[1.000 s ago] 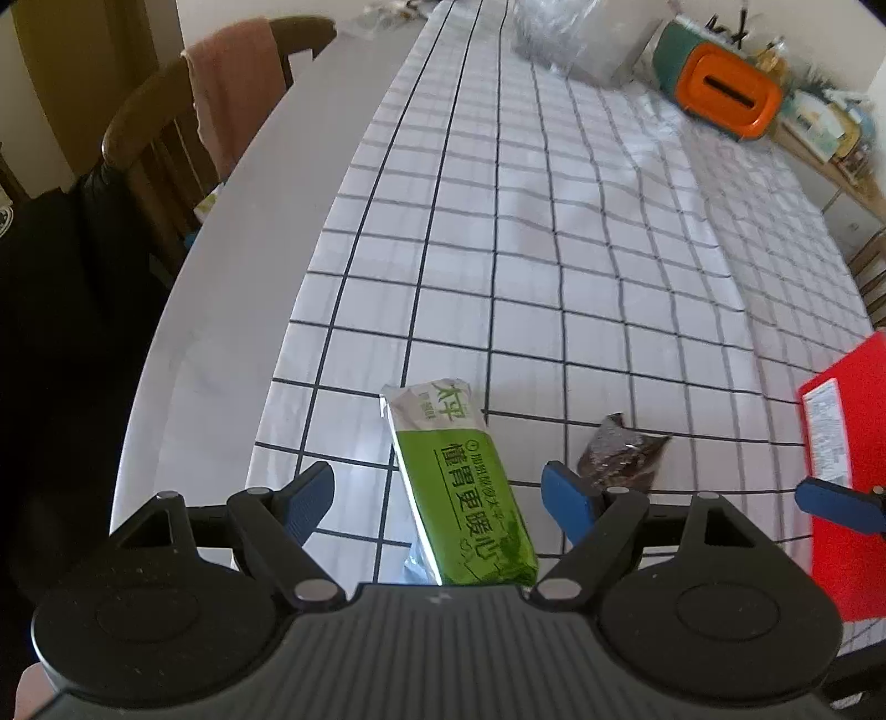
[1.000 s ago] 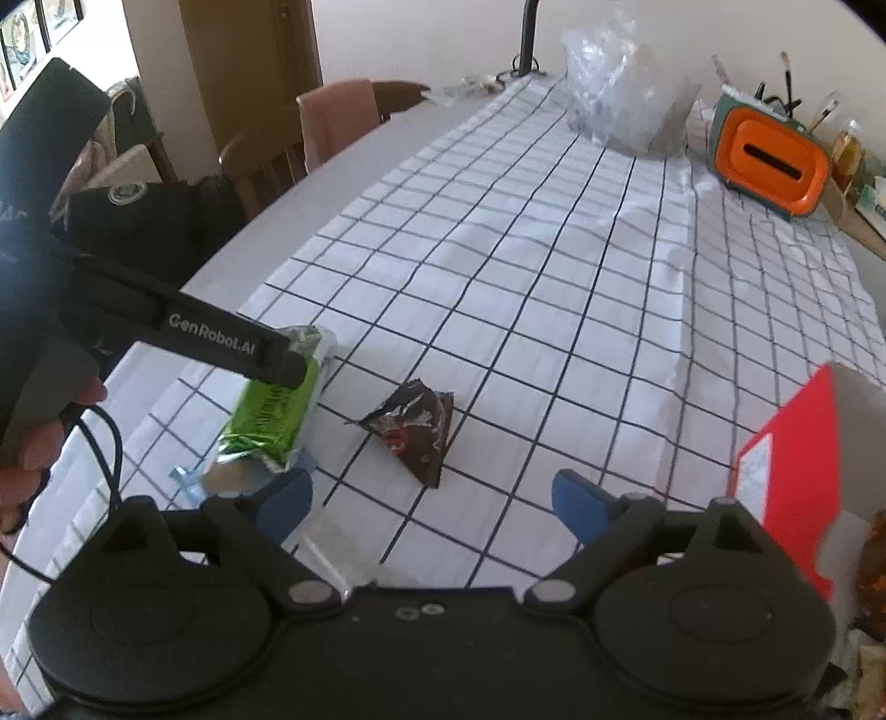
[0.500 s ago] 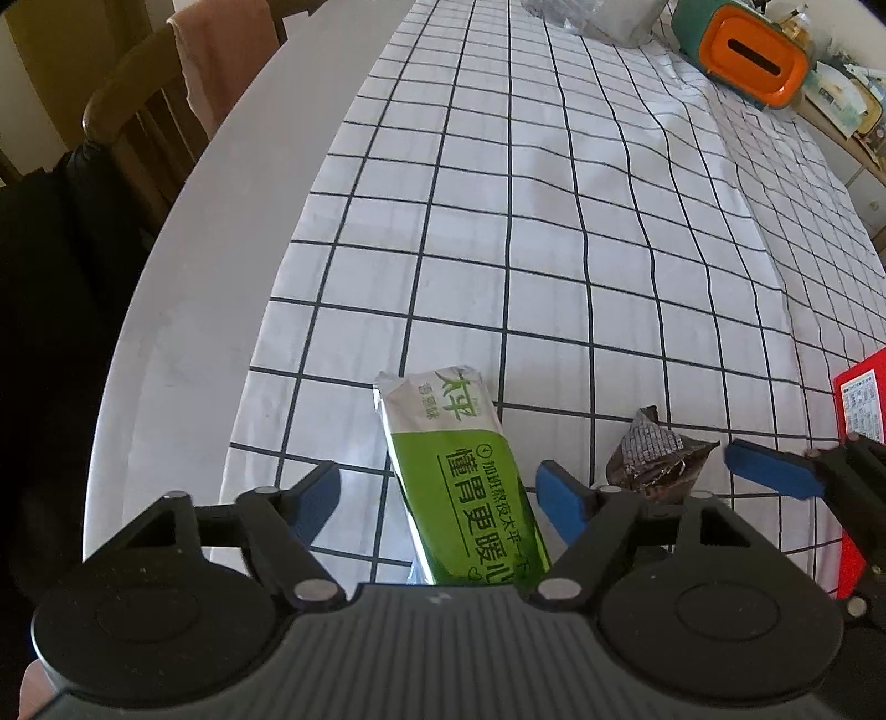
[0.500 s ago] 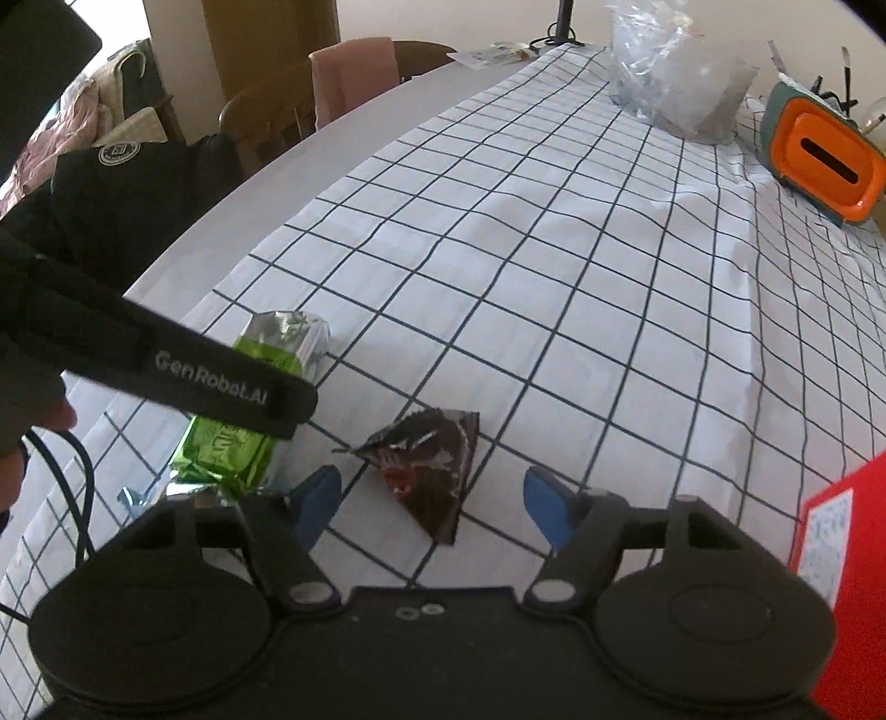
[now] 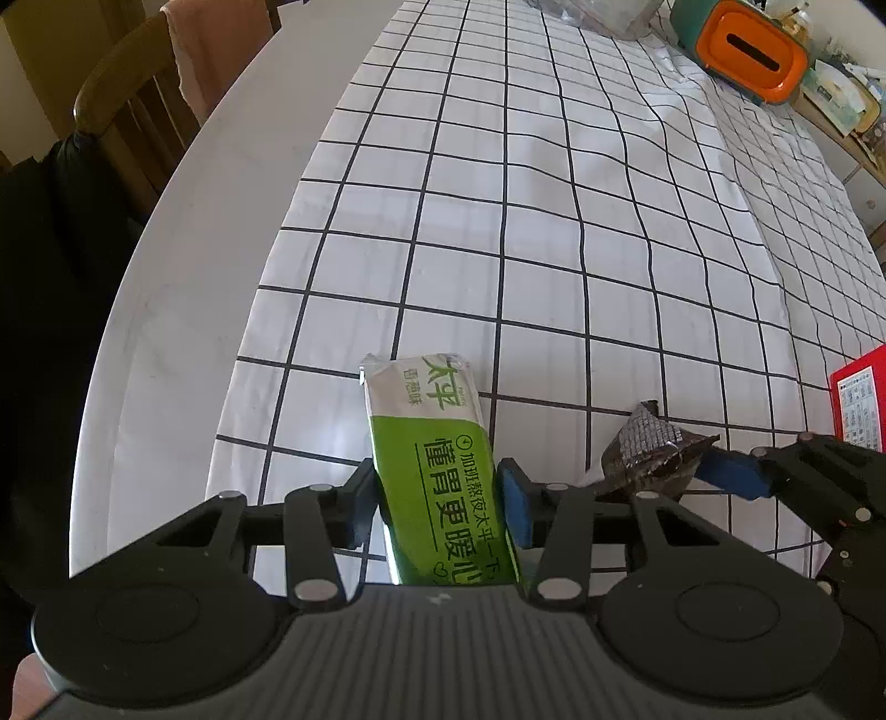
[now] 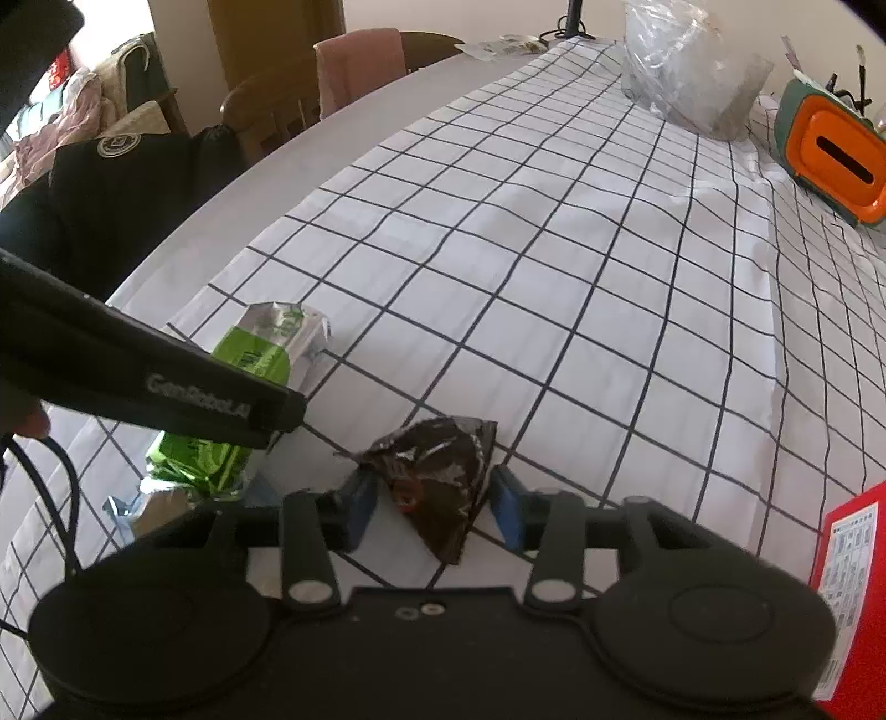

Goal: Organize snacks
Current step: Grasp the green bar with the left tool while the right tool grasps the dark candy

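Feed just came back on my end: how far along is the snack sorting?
Nothing looks stowed yet. Left tongs have just closed onto the green-and-white foil snack bar; right tongs have closed around the dark triangular foil packet. Both still lie on the checked tablecloth; lifting and placing remain.

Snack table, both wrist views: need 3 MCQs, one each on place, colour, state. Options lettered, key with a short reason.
1. Where does the dark foil snack lie relative to the green snack bar?
A. On top of it
B. Beside it on the checked cloth, apart
C. Inside the red box

2. What colour is the slotted container at the far end?
A. Orange with a green body
B. Blue
C. Yellow

3. What is the left gripper doing?
A. Fingers wide, nothing between
B. Fingers closed against the green snack bar
C. Holding the red box

Key: B, a strip of cloth shows between them; A, orange front, green shell; B, both pads sit against the bar's sides.
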